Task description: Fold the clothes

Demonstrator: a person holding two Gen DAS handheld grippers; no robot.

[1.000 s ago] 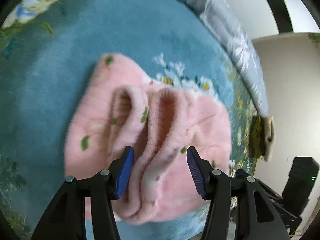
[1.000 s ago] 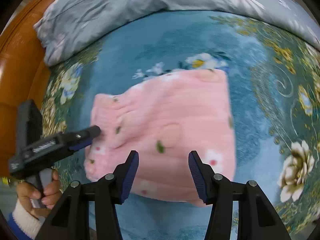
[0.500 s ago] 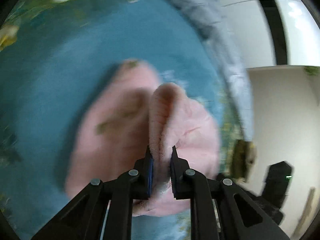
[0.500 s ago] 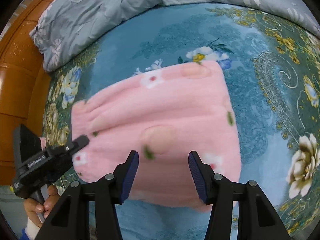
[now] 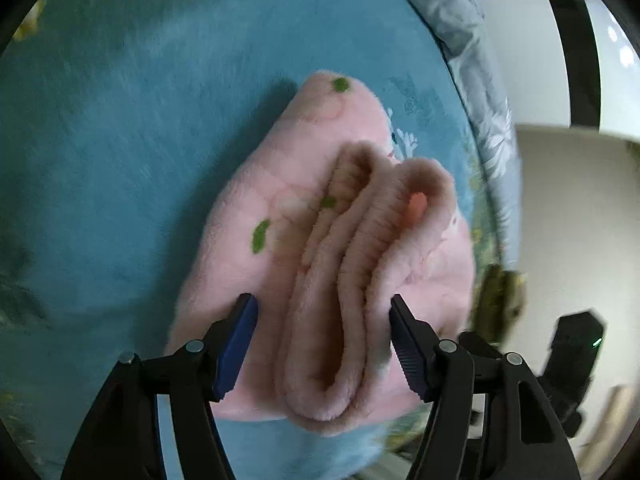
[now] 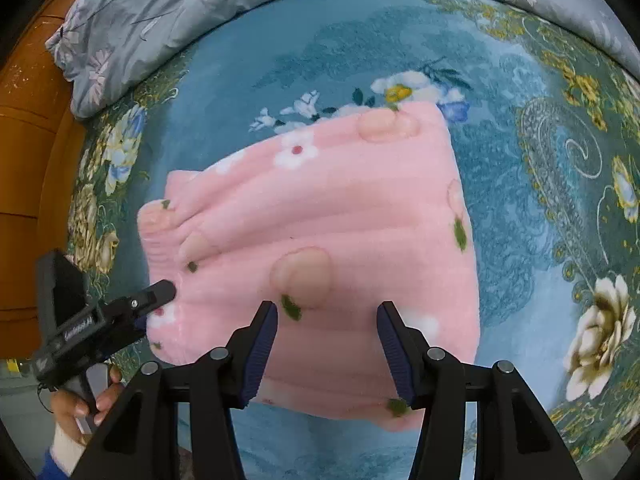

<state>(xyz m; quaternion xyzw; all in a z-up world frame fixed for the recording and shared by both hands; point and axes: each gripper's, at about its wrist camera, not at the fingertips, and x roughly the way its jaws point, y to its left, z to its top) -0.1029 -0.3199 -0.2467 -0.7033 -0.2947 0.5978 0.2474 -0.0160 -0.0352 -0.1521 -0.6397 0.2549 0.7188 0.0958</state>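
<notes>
Jaws on the left gripper [image 5: 322, 340] are opening right now. Half a second ago they were pinched tight on the bunched cuff end of the pink fleece garment [image 6: 320, 248]; now the blue pads stand clear on either side and the thick folds just sit loose between them. So that looks like a release: the fold got laid down and the cloth is resting on the teal floral blanket [image 6: 248, 56], roughly a tidy rectangle from the other view. Right gripper [image 6: 327, 346] hovers over the near edge, jaws spread, nothing in them, same as a second ago. My guess is this fold is done and it's either smoothing or one more fold next.
</notes>
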